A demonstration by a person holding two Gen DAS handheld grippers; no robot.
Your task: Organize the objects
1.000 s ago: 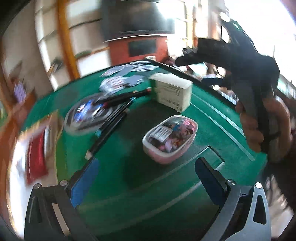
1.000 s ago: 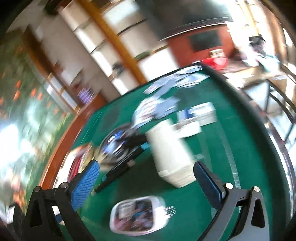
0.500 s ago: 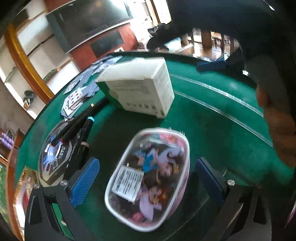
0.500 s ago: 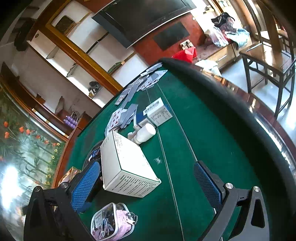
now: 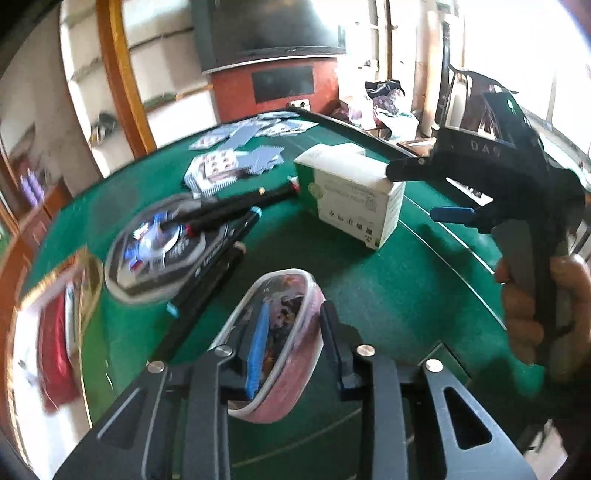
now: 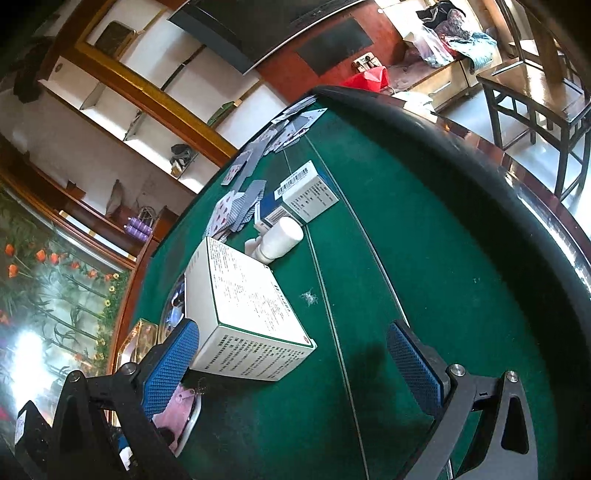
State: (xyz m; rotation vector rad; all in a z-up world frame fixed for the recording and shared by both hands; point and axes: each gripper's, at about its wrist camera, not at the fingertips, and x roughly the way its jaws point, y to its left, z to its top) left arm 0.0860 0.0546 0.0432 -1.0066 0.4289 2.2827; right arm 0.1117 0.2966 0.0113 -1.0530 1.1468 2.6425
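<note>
A home living or games room. A green felt card table [image 6: 424, 229] with a padded rim carries scattered playing cards [image 5: 236, 162]. Behind stand white wall shelves [image 6: 155, 96], a big dark TV [image 5: 273, 29], a wooden chair [image 6: 535, 85] and heaped clothes [image 6: 454, 40].

My left tool [image 5: 291, 347] was wide open a moment ago, with the pink pouch [image 5: 275, 343] lying flat between its two sides. Now its jaws have just closed in, and they squeeze the pouch, which stands up on its edge. My right tool [image 6: 291, 363] has dropped lower toward the green surface [image 6: 443, 258] and rolled a bit. The white box [image 6: 243, 314] now looks bigger in front of it, and its left pad [image 6: 170, 369] sits right by the box's corner.
</note>
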